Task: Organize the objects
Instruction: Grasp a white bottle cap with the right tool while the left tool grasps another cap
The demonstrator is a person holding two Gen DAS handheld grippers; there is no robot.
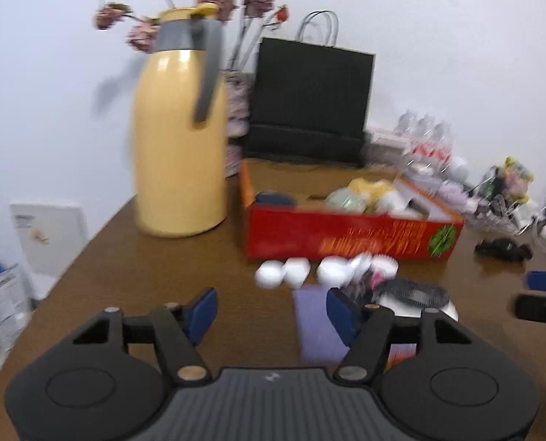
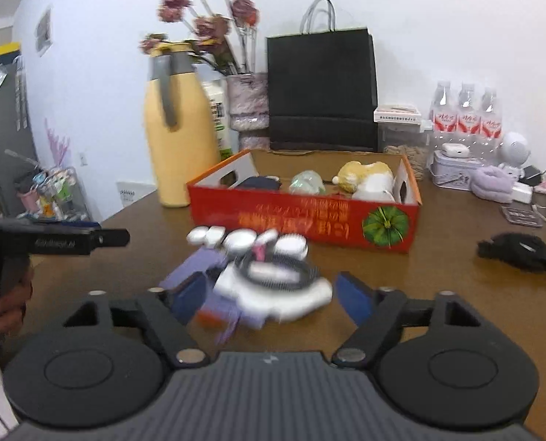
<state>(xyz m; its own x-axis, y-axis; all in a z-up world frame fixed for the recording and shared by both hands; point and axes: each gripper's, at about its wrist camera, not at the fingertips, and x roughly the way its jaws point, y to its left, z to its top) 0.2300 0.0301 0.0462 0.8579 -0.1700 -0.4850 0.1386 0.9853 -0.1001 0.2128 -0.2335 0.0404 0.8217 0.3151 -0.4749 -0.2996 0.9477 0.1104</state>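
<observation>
A red cardboard box (image 1: 350,237) (image 2: 302,220) sits open on the brown table, with a yellow-white plush (image 2: 365,178), a pale green item (image 2: 306,182) and a dark item (image 2: 258,183) inside. In front of it lie several small white cases (image 1: 298,272) (image 2: 243,239), a purple booklet (image 1: 317,327) (image 2: 203,261) and a white device with a black coiled band (image 2: 276,286) (image 1: 412,294). My left gripper (image 1: 271,312) is open and empty above the table, left of the pile. My right gripper (image 2: 273,294) is open, its fingers either side of the white device.
A tall yellow thermos (image 1: 179,139) (image 2: 179,128) stands left of the box. A black paper bag (image 1: 309,103) (image 2: 322,88), a vase of dried flowers (image 2: 247,103), water bottles (image 2: 466,114), a tin (image 2: 456,171) and a black cloth (image 2: 523,251) are at the back and right.
</observation>
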